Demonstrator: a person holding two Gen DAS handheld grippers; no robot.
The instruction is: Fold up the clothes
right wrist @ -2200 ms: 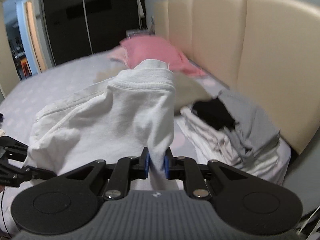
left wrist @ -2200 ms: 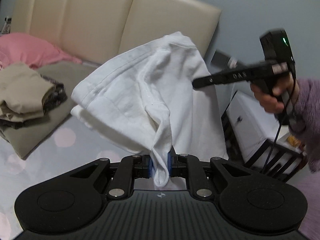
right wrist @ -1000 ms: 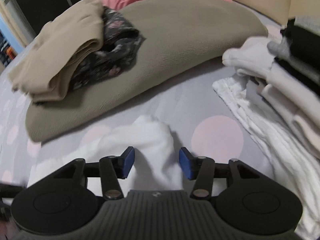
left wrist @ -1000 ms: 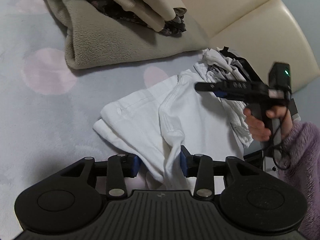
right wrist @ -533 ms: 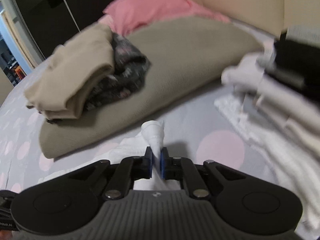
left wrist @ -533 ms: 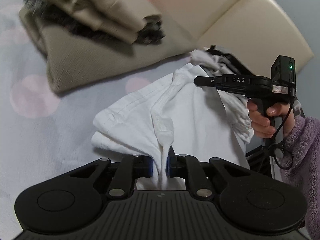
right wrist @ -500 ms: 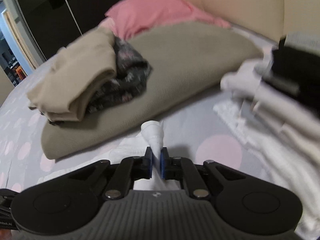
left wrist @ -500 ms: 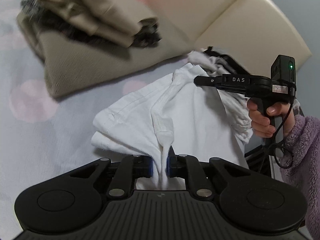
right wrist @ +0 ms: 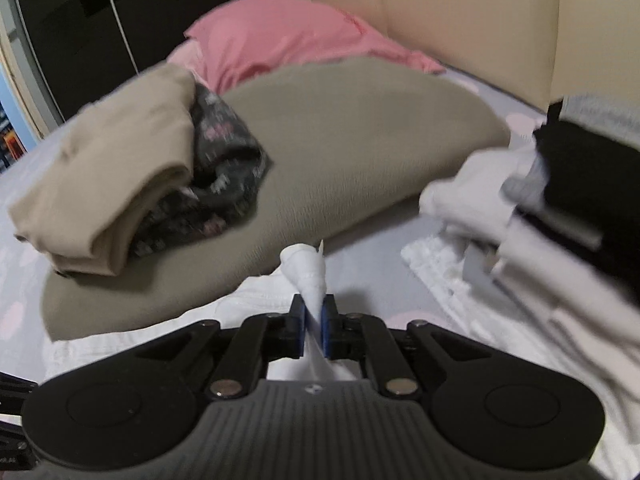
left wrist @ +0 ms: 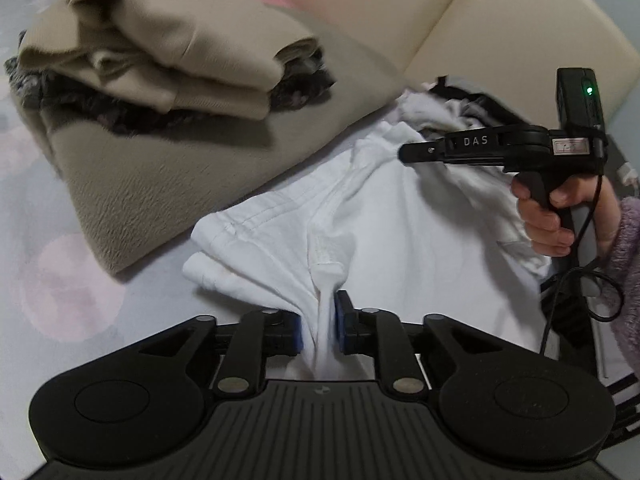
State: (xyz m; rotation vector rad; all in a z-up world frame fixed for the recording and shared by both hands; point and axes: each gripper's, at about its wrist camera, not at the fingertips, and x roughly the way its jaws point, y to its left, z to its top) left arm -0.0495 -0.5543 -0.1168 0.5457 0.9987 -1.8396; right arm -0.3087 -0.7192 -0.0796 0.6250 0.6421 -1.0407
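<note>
White garment (left wrist: 400, 232), part-folded, spread on the dotted bedsheet (left wrist: 60, 240) at about 12 o'clock from the left gripper (left wrist: 319, 328), between the folded pile (left wrist: 168, 92) at 10 o'clock and the loose heap of unfolded clothes (right wrist: 540, 220) at 2 o'clock.

Left gripper: pinched on a bunched seam of the garment near its closest edge, jaws easing apart a little, cloth between the pads (left wrist: 340, 322) and bearing on them.

Right gripper (right wrist: 314, 328): clamped tight on a small peak of the same white cloth at the far corner, held by a hand (left wrist: 548, 216) with a fuzzy purple sleeve (left wrist: 628, 264) at 3 o'clock in the left view.

Step in hand, by the look of it: both corners gripped, cloth drawn slightly taut, ready for another fold or a lift toward the pile.

Next move, as a judgement: both pinches raised together and carried level toward 10 o'clock, tension kept even so the layers do not slip or open. Risk: left grip loosening and the seam sliding out before the fold lands.
</note>
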